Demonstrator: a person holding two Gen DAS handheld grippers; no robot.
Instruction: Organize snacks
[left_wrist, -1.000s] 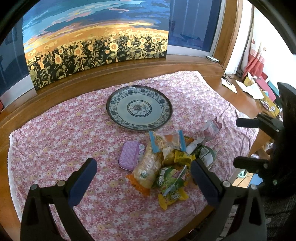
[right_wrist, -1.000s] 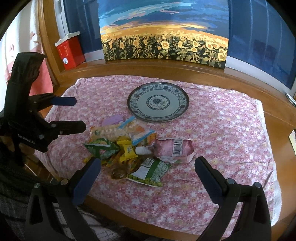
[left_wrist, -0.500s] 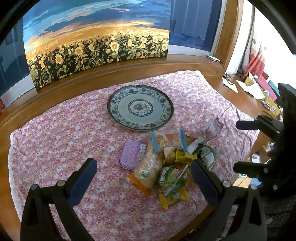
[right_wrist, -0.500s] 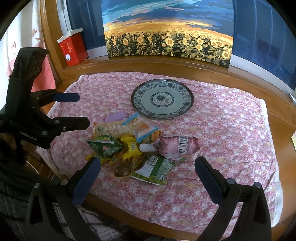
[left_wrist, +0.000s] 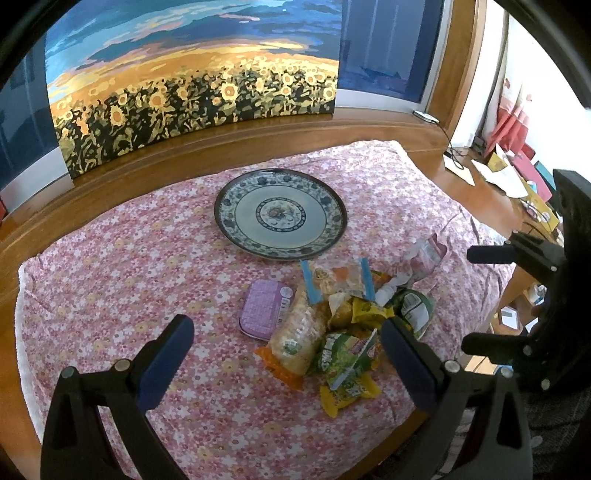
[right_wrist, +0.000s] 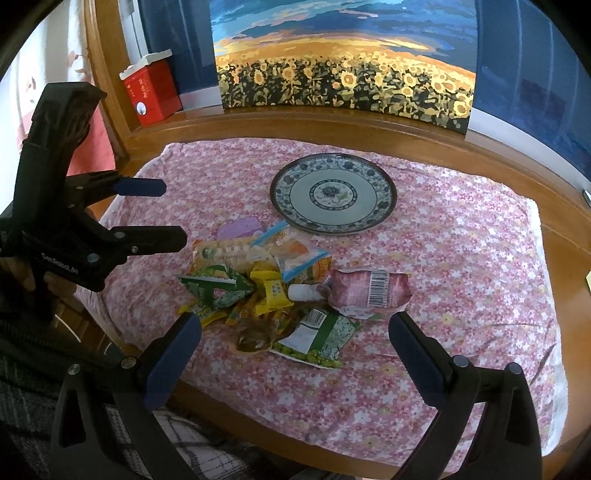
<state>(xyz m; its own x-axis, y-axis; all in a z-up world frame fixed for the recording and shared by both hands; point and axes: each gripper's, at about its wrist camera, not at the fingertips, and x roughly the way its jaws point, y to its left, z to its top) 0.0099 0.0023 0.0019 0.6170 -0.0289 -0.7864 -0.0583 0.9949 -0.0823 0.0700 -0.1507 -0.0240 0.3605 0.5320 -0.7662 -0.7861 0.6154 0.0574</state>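
Observation:
A pile of snack packets (left_wrist: 343, 317) lies on the pink floral cloth, in front of an empty blue-patterned plate (left_wrist: 280, 213). The pile holds a purple tin (left_wrist: 264, 308), a pink barcode packet (right_wrist: 369, 291), a green pea packet (right_wrist: 317, 339), and yellow and green wrappers (right_wrist: 273, 291). The plate also shows in the right wrist view (right_wrist: 332, 194). My left gripper (left_wrist: 284, 354) is open and empty above the near side of the pile. My right gripper (right_wrist: 295, 343) is open and empty above the pile's front edge.
A sunflower painting (left_wrist: 192, 92) leans at the back on the wooden ledge. A red box (right_wrist: 151, 92) stands at the back left. Papers and clutter (left_wrist: 513, 177) lie to the right. The wooden table edge (right_wrist: 332, 454) runs along the front.
Both grippers have moved slightly nearer the pile; in the right wrist view the snacks and plate have shifted right. Nothing has been picked up.

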